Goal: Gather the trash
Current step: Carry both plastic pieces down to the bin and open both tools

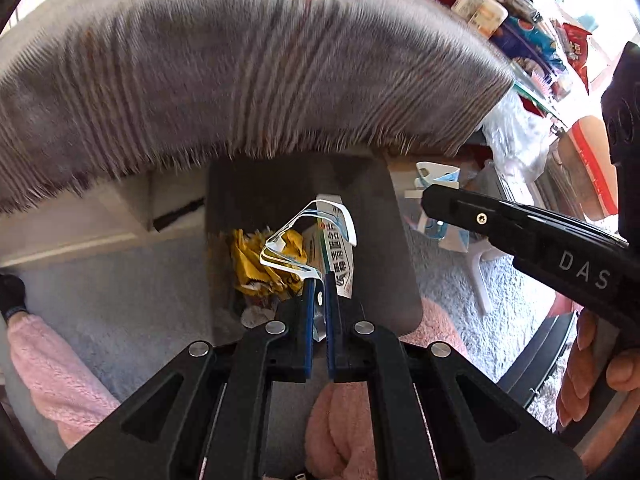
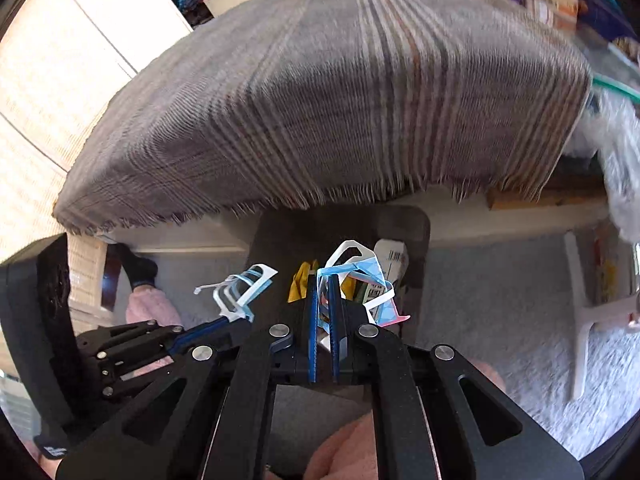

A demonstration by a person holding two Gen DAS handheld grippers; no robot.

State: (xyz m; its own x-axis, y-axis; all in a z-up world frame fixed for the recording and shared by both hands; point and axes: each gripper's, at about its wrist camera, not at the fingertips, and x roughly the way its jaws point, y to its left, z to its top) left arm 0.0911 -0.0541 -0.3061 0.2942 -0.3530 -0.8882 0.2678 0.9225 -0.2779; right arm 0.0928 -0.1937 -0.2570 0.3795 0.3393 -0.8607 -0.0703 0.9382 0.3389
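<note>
**Two scraps held over the bin**

In the left wrist view, the left gripper [image 1: 319, 280] is seen clamped narrow on a crumpled strip of clear plastic film edged in white and blue [image 1: 304, 236]. The strip is held just above the open mouth of a dark grey rectangular plastic bin [image 1: 384, 240], in which a crushed yellow wrapper [image 1: 250, 264] and a printed white packet [image 1: 340, 256] already lie. The bin stands on pale carpet under the fringed edge of a grey striped cloth [image 1: 240, 80] draped over the worktop. The right gripper [image 1: 430, 198] enters from the right.

In the right wrist view, the right gripper [image 2: 325, 284] is seen closed on a tangled blue-and-white plastic wrapper scrap [image 2: 360, 272], also over the bin.

The film is light and springy; if released too high or off-centre, it is judged likely to drift onto the carpet, or to cling to the pads.
</note>
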